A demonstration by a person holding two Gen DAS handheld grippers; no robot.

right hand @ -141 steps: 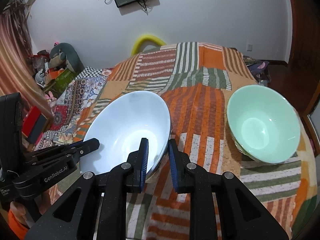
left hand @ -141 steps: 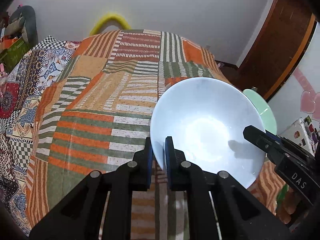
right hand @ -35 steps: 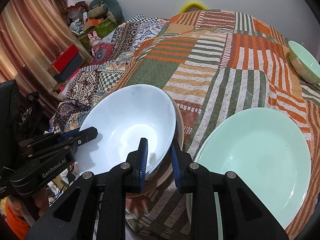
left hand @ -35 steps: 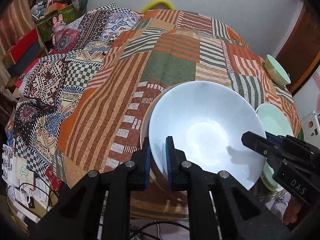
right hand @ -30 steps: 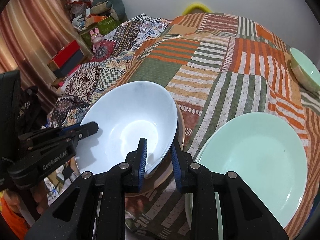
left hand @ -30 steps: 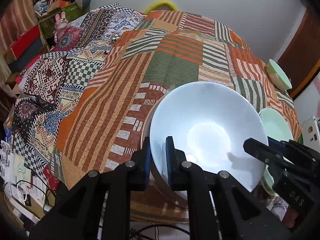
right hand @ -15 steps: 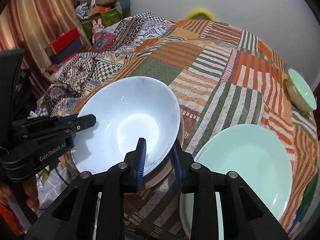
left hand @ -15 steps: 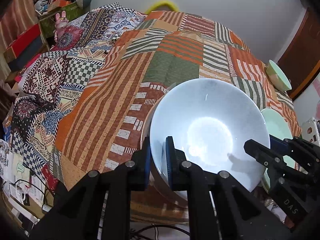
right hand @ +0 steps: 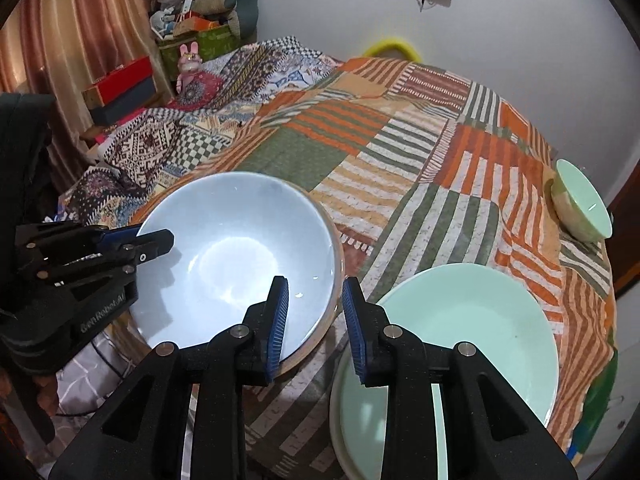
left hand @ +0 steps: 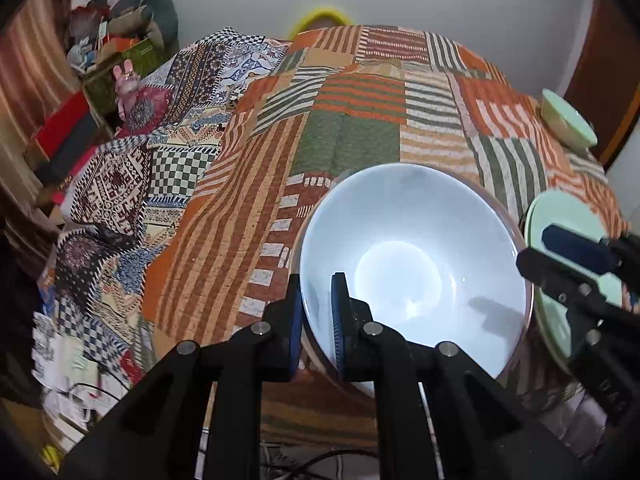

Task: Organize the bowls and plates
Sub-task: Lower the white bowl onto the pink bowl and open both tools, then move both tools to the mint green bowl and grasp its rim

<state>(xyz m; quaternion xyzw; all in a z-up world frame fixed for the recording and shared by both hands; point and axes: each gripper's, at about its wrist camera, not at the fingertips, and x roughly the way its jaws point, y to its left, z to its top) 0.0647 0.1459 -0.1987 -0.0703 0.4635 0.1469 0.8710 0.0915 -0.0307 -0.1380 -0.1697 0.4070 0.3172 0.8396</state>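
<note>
A pale blue bowl (left hand: 412, 264) sits nested in a brownish bowl near the front edge of the patchwork-covered table; it also shows in the right wrist view (right hand: 236, 264). My left gripper (left hand: 316, 312) is shut on the blue bowl's near rim. My right gripper (right hand: 314, 320) is open, its jaws astride the bowl's right rim without pressing it. A mint green plate (right hand: 452, 348) lies just right of the bowls, also seen in the left wrist view (left hand: 560, 220). A small mint green bowl (right hand: 584, 200) stands at the far right edge.
The patchwork cloth (right hand: 360, 148) covers the table. A second patterned cloth (left hand: 132, 176) drapes to the left. Boxes and toys (right hand: 192, 36) are piled by the curtain at the back left. Cables lie on the floor below the front edge.
The blue bowl has come down into the brownish bowl. My right gripper has opened and let go of its rim. My left gripper keeps its hold.
</note>
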